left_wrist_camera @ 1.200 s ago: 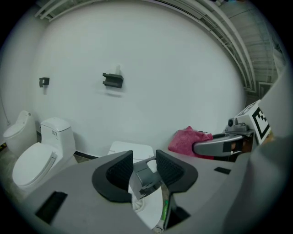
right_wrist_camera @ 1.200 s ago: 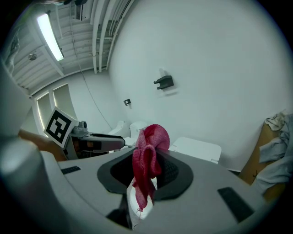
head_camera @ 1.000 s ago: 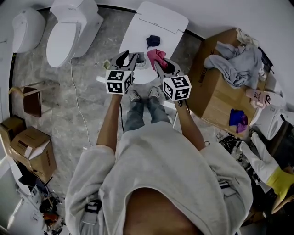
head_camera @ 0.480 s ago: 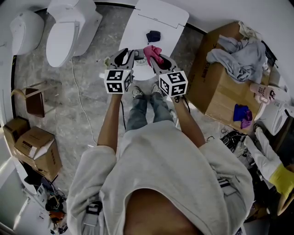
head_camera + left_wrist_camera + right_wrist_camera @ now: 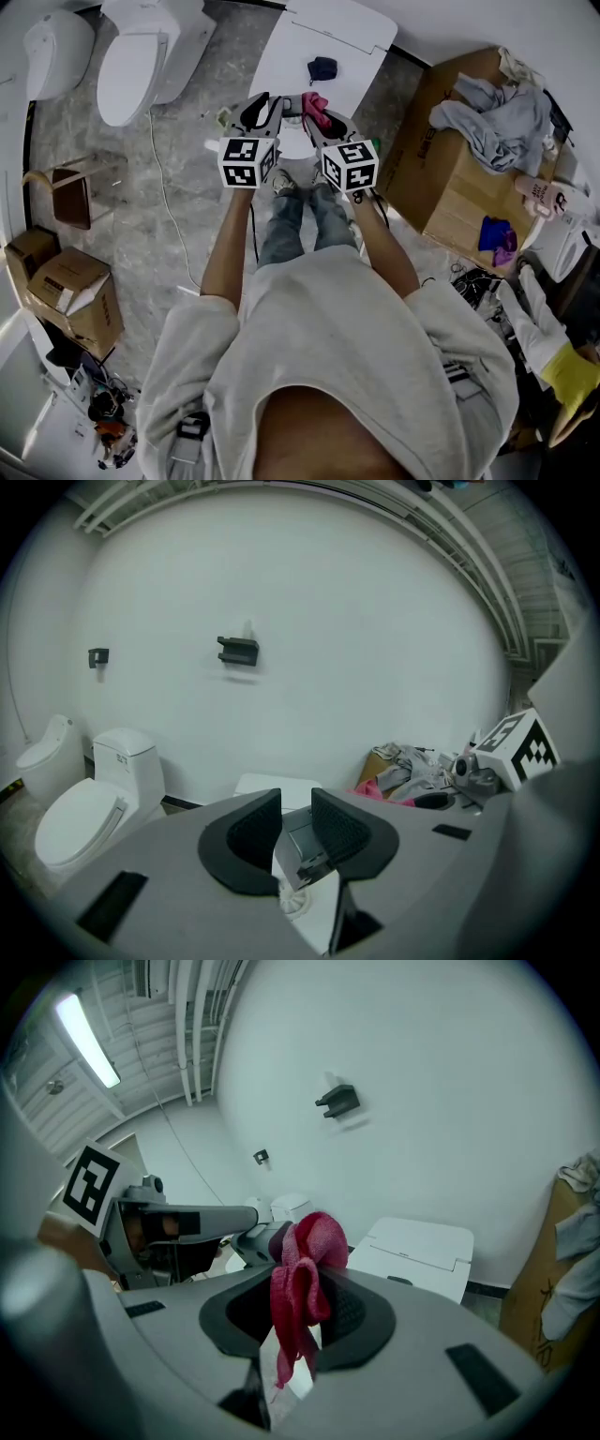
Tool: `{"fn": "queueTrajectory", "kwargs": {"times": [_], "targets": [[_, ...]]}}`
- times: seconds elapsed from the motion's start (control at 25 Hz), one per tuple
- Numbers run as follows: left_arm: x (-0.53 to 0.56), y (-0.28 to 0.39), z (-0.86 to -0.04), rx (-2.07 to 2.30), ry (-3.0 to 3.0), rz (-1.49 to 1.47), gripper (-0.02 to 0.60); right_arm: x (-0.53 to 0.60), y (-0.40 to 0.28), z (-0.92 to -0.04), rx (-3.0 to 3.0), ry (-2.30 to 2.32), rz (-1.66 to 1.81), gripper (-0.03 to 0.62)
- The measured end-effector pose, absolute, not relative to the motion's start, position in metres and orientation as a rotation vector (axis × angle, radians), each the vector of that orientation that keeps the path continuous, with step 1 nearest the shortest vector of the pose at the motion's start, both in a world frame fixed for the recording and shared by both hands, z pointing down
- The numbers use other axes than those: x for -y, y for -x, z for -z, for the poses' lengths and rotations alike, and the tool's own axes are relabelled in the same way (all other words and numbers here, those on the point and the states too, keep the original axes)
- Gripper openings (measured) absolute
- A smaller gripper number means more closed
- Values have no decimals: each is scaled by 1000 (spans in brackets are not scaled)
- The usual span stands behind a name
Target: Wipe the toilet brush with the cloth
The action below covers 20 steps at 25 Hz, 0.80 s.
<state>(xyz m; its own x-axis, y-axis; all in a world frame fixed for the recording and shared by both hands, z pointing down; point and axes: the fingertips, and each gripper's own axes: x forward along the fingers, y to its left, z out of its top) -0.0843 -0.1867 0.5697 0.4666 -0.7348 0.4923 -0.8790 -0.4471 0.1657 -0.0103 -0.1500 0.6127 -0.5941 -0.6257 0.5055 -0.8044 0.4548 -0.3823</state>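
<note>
My left gripper (image 5: 263, 113) (image 5: 295, 803) is shut on the toilet brush's grey handle (image 5: 298, 841); its jaws have just been closing on it. The white brush head (image 5: 294, 903) hangs below the jaws. My right gripper (image 5: 319, 120) (image 5: 305, 1290) is shut on a pink cloth (image 5: 316, 104) (image 5: 314, 1237), which bunches above the jaws and dangles below them. In the right gripper view the cloth's top rests against the end of the grey handle (image 5: 255, 1238) that sticks out from the left gripper. Both grippers hover close together over a white table (image 5: 347, 37).
A small dark item (image 5: 322, 67) lies on the white table. Two toilets (image 5: 141, 56) (image 5: 52, 52) stand at upper left, with a cable (image 5: 164, 206) on the floor. A cardboard box (image 5: 459, 187) with grey clothes (image 5: 492, 117) is on the right; smaller boxes (image 5: 66, 291) on the left.
The right gripper has come down and leftward with the cloth, closer to the left gripper. The left gripper has stayed put and its jaws have narrowed.
</note>
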Motion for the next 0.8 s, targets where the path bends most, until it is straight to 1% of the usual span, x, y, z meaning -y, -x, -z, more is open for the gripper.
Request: {"fn": "queueTrajectory", "kwargs": {"times": [0.56,0.8], "targets": [[187,83,-568,1355,-2310,-472,109,154,18,-674,2319,-1101,-902,104],[188,84,-568,1353,-2313,-487,107,153,22,-697,2275,-1071,-988,104]]}}
